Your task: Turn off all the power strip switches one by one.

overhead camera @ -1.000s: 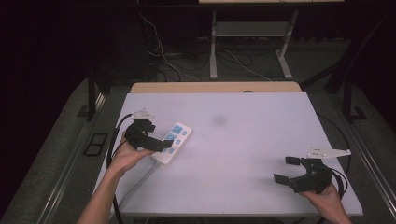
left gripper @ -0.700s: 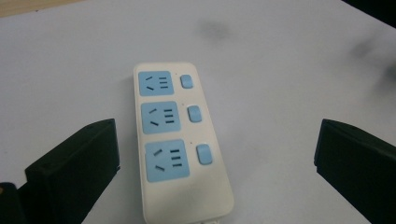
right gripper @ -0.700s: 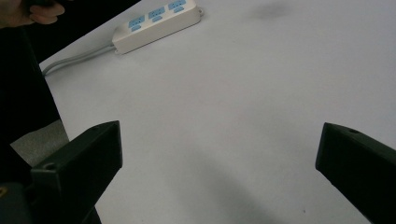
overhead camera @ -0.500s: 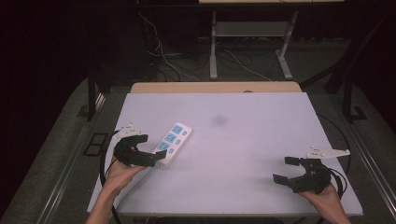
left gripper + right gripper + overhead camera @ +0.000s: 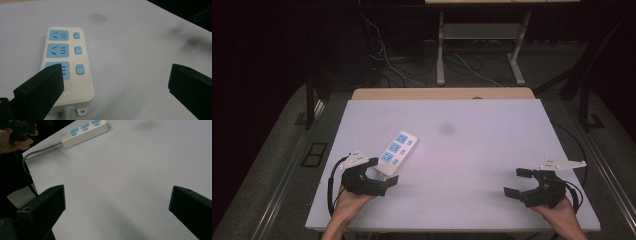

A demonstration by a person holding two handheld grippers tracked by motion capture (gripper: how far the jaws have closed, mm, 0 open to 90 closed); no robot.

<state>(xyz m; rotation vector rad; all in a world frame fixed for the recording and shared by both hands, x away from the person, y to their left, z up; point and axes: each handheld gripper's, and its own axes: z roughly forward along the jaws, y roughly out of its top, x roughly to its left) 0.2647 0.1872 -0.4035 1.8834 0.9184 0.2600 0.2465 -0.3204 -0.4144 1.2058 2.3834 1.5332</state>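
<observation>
The white table [image 5: 472, 150] takes up the middle of the high view, and the white power strip [image 5: 396, 150] with blue sockets lies flat left of centre. The left gripper [image 5: 379, 176] sits at lower left with jaws spread wide, just short of the strip's near end, maybe grazing it. The right gripper [image 5: 518, 182] rests at lower right, also spread wide and holding nothing.

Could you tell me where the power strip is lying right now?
In the high view the power strip lies flat on the table's left half, just ahead of the open left gripper.
</observation>
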